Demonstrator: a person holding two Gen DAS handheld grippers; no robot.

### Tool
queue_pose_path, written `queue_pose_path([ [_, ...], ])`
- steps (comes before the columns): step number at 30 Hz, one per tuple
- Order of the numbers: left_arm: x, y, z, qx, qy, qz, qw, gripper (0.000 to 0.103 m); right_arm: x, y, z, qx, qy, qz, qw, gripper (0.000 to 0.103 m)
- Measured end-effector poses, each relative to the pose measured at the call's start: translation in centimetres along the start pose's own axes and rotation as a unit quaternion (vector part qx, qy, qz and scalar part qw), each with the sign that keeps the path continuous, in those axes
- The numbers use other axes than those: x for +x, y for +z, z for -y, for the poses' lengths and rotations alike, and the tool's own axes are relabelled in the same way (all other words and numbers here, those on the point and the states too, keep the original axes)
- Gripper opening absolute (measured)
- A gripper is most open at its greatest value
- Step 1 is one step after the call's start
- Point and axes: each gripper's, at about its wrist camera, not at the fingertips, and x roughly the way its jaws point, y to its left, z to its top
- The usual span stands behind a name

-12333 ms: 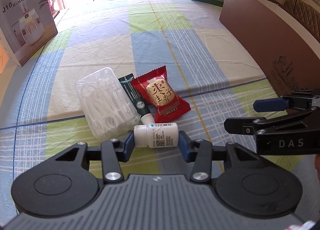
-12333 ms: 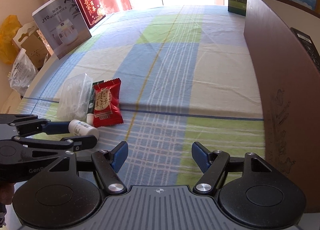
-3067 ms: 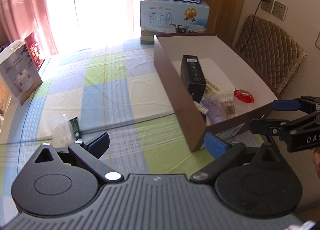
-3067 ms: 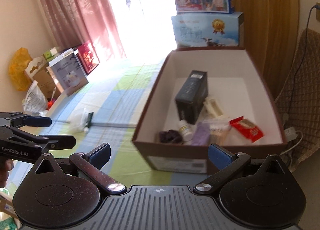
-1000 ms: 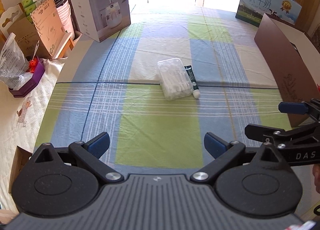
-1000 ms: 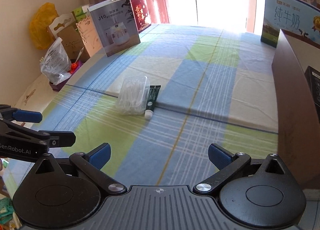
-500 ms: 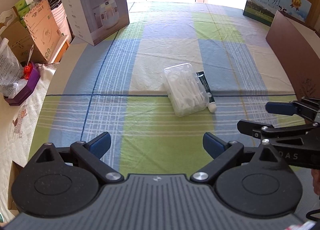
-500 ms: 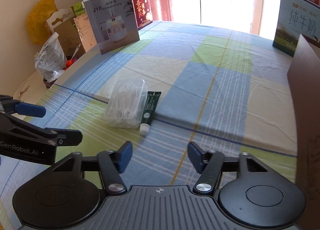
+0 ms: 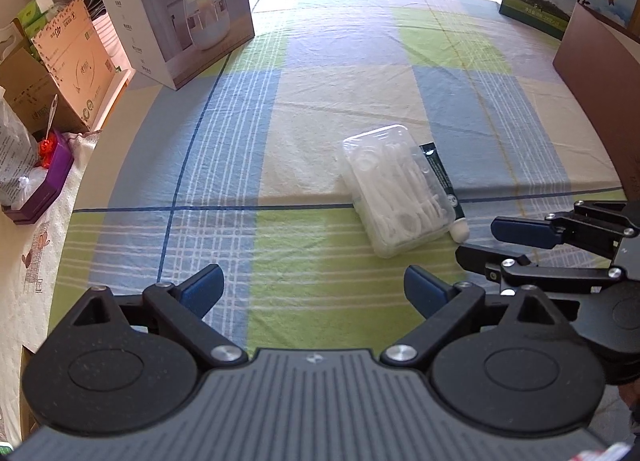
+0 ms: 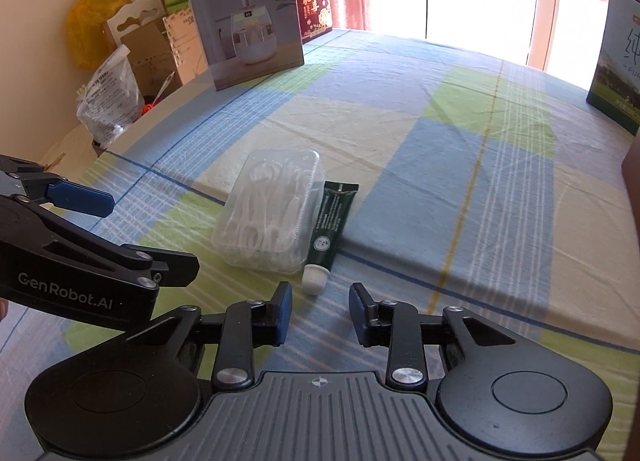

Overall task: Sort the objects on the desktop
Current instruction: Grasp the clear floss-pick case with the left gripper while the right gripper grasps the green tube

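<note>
R wrist: gripper (image 10: 320, 315) closing, near tube (image 10: 331, 223)

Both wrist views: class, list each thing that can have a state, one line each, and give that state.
Floss pick box: lid shut, lying flat.
Green tube: capped, lying against the box.
Humidifier carton: upright, top flaps shut.
Left gripper: jaws open, empty.
Right gripper: jaws closing, nothing between them.

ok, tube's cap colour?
White cap on a dark green tube; clearest in the right wrist view.
</note>
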Motion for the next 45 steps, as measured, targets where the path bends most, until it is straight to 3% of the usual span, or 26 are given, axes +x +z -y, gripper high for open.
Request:
queue_pose_path([
  [6, 0.6, 0.2, -0.4, -0.002, -0.004, -0.003, 1.0, 0.095, 0.4, 0.2, 0.8, 0.002, -0.011, 0.011, 1.0, 0.01],
  [24, 2.1, 2.8, 3.0, -0.008, -0.063, 0.007, 0.998, 0.096, -2.6, -1.4, 7.1, 0.075, -0.101, 0.012, 0.992, 0.01],
  [30, 4.0, 4.2, 4.7, 0.013, -0.039, 0.004, 0.9992, 0.094, -3.4, -2.0, 7.6, 0.087, -0.111, 0.007, 0.99, 0.01],
  [39, 5.3, 4.4, 5.1, 0.014, -0.033, -0.017, 0.9992, 0.062, -4.6, -3.1, 7.9, 0.093, -0.118, 0.0, 0.989, 0.01],
  [45, 4.5, 3.3, 5.1, 0.017, -0.04, -0.022, 0.9988, 0.056, -5.8, -4.2, 7.7, 0.093, -0.109, -0.009, 0.99, 0.01],
])
